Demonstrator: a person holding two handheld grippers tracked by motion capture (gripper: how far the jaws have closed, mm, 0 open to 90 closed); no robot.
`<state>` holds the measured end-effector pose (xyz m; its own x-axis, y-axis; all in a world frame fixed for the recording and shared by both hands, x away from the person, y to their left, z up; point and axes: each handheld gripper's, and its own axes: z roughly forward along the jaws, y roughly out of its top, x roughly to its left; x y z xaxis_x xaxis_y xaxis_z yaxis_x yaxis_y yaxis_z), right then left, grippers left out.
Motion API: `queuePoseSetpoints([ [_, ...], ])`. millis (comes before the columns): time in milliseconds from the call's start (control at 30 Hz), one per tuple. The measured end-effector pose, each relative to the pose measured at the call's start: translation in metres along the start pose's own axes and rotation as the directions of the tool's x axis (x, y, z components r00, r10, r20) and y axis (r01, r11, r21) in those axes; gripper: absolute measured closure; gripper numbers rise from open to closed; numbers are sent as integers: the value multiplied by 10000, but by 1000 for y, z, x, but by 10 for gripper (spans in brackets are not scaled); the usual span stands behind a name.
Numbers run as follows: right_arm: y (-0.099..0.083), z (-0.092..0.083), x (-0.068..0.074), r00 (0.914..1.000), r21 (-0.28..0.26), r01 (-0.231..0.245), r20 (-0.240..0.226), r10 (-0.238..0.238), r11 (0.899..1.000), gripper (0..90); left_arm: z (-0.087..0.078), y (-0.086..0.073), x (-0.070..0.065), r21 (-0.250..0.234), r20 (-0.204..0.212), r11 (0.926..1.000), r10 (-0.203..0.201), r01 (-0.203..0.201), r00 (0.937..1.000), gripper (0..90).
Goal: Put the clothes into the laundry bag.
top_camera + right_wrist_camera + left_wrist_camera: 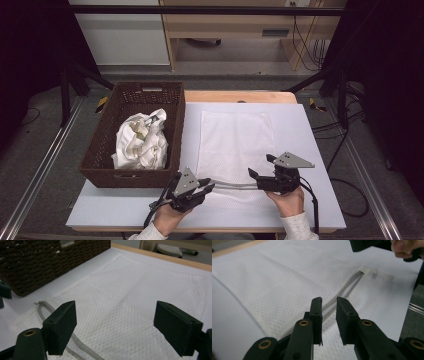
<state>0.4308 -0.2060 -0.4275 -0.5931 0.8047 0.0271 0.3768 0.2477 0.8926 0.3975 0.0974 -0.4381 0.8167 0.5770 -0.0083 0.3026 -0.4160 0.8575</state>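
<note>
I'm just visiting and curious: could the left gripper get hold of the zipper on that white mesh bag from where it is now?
Probably yes. The left gripper hovers just above the zipper of the mesh bag, jaws narrowly apart, nothing between them and it. The right gripper stands open at the other end, clear of it.

The mesh bag (235, 145) is lying flat on the table (310, 150), and everything else is sitting around it. The basket (102, 145) is standing just beside the bag's left edge, with the bundled cloth (141, 140) lying inside it. The zipper (232, 185) is running along the bag's near end, the one closest to the person. The left gripper (207, 186) is resting at the zipper's left end, over the bag's near left corner, and the right gripper (261, 167) is hovering over the bag's near right part, above the zipper's other end.
</note>
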Motion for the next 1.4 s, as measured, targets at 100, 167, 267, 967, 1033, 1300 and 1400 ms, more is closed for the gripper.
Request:
queuePoseSetpoints([
  [100,-4,6,2,9999,272,-93,-74,95,9996,210,14,-9,-1,445,125,9990,-59,53,9999,798],
  [167,-5,8,3,10000,393,-1,-68,4,9992,216,19,-12,-2,620,161,9981,-50,40,9999,831],
  [267,-11,19,6,9998,839,106,-184,-91,9964,247,31,-22,-3,1063,258,9943,-17,-11,9997,860],
  [967,-31,48,22,9874,3264,1475,-1039,-1197,9336,609,43,-31,-8,1532,334,9878,219,-268,9992,866],
  [1033,-32,47,22,9862,3324,1540,-1101,-1239,9305,649,43,-31,-8,1520,352,9880,210,-261,9992,861],
  [1300,-32,51,20,9894,3080,1355,-927,-1120,9417,768,44,-31,-7,1544,410,9879,48,-110,9991,852],
  [1400,-32,52,18,9904,3069,1316,-812,-1118,9426,828,44,-31,-7,1540,422,9879,96,-160,9991,841],
])
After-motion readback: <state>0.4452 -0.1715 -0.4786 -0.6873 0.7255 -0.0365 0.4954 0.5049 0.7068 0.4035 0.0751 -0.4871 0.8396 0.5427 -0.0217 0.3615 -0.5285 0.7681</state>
